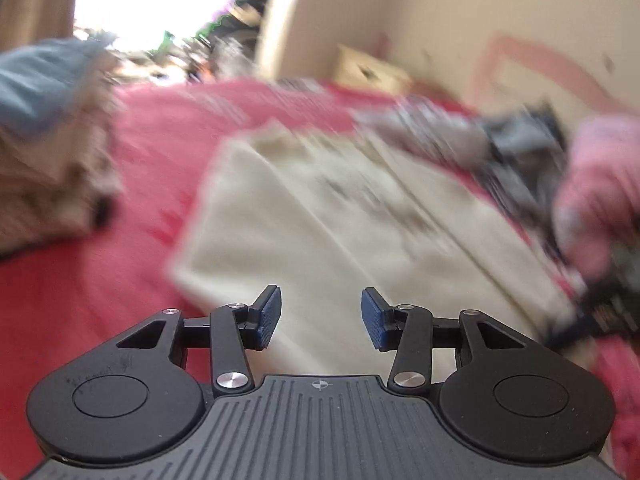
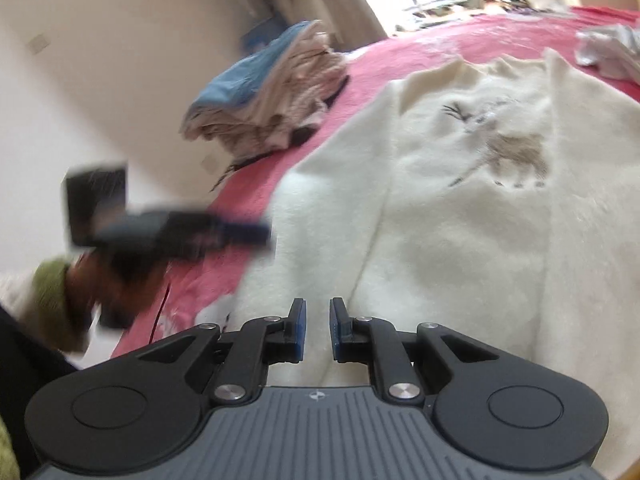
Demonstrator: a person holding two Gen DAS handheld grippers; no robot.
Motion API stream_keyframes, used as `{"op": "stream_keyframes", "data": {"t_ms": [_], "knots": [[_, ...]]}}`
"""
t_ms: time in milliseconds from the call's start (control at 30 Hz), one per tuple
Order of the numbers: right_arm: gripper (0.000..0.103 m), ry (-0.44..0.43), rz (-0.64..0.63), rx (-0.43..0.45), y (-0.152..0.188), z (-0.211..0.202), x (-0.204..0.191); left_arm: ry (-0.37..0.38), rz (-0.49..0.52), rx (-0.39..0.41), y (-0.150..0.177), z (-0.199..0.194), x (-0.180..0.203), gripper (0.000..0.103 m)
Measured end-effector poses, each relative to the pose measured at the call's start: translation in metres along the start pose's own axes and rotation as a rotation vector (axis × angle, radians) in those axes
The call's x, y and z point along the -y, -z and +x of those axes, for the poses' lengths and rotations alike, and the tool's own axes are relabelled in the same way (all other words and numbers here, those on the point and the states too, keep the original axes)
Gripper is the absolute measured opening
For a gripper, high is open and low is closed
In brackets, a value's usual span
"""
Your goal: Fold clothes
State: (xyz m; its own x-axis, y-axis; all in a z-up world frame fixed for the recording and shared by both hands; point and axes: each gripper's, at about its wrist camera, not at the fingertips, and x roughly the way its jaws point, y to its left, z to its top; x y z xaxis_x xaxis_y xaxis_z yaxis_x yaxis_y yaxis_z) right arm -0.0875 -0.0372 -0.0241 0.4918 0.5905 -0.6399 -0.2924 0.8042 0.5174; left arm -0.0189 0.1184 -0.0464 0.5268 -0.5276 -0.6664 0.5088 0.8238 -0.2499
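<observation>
The cream sweater lies spread front-up on the pink bedspread, collar toward the far window and embroidered animal showing, probably laid flat so its sides can be turned in for folding. Beyond the sweater's left shoulder sits a stack of folded clothes with a blue piece on top, seemingly finished work parked clear of the working area.

The right gripper hangs over the sweater's near hem, jaws nearly together with a thin slit between the pads and no cloth in it, so it grips nothing. The left gripper hovers over the sweater's lower edge with its jaws standing apart and empty.

The right wrist view gives the sharp picture: the embroidery, the collar, a crumpled pale garment beyond the sweater's right shoulder, and the left gripper blurred off the sweater's left side in a hand with a green cuff. The left wrist view is smeared, yet it alone shows the right gripper beyond the sweater's right edge in a pink-sleeved hand
</observation>
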Motion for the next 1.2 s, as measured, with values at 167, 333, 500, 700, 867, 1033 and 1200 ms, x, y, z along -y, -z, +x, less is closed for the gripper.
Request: {"op": "stream_keyframes", "data": {"t_ms": [167, 333, 500, 700, 867, 1033, 1200], "knots": [[0.014, 0.025, 0.033, 0.013, -0.003, -0.007, 0.006, 0.096, 0.108, -0.198, 0.050, 0.008, 0.050, 0.044], [0.014, 0.042, 0.062, 0.028, -0.002, -0.010, 0.010, 0.193, 0.168, -0.299, 0.070, -0.006, 0.079, 0.044], [0.014, 0.063, 0.060, 0.024, -0.003, -0.012, 0.009, 0.194, 0.142, -0.255, 0.049, -0.014, 0.072, 0.044], [0.014, 0.103, 0.093, 0.023, -0.006, -0.018, 0.019, 0.189, 0.036, -0.199, 0.025, 0.000, 0.057, 0.045], [0.014, 0.133, 0.120, 0.031, -0.012, -0.020, 0.030, 0.183, 0.038, -0.205, 0.015, 0.020, 0.054, 0.045], [0.014, 0.152, 0.116, 0.047, -0.020, -0.020, 0.038, 0.164, 0.034, -0.213, 0.011, 0.035, 0.048, 0.045], [0.014, 0.177, 0.097, 0.075, -0.039, -0.022, 0.053, 0.126, -0.019, -0.189, -0.006, 0.045, 0.031, 0.045]]}}
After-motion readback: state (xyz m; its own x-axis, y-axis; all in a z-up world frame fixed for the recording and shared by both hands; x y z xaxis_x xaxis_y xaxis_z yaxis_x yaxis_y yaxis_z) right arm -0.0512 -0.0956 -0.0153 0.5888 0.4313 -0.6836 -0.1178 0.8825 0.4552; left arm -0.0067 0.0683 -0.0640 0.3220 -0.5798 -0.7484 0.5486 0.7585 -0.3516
